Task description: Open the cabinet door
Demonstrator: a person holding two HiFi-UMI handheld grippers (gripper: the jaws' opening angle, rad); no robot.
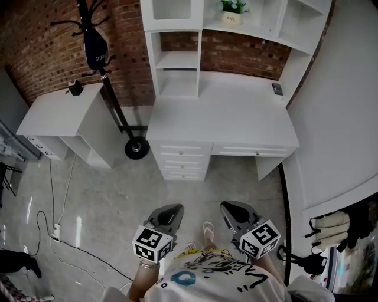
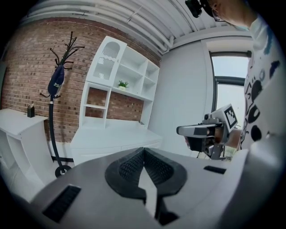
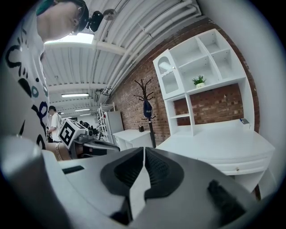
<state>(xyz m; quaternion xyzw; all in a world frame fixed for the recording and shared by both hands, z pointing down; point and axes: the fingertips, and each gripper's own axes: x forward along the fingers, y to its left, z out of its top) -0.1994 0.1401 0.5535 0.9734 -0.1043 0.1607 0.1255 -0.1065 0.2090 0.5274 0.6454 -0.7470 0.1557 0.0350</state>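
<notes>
A white desk (image 1: 221, 115) with a tall shelf unit stands ahead of me against the brick wall. The unit's top left compartment has an arched glass door (image 2: 108, 54), also visible in the right gripper view (image 3: 168, 75), and it is shut. Below the desktop is a stack of drawers (image 1: 182, 159). My left gripper (image 1: 172, 210) and right gripper (image 1: 229, 206) hover side by side over the floor, well short of the desk. Both point toward it with their jaws closed together and nothing between them (image 2: 143, 150) (image 3: 144, 149).
A low white side cabinet (image 1: 59, 115) stands left of the desk, with a black coat stand (image 1: 112, 100) and its round base (image 1: 136, 147) between them. A small potted plant (image 1: 232, 10) sits on a shelf. Cables (image 1: 59, 236) trail on the floor at left. A white wall runs along the right.
</notes>
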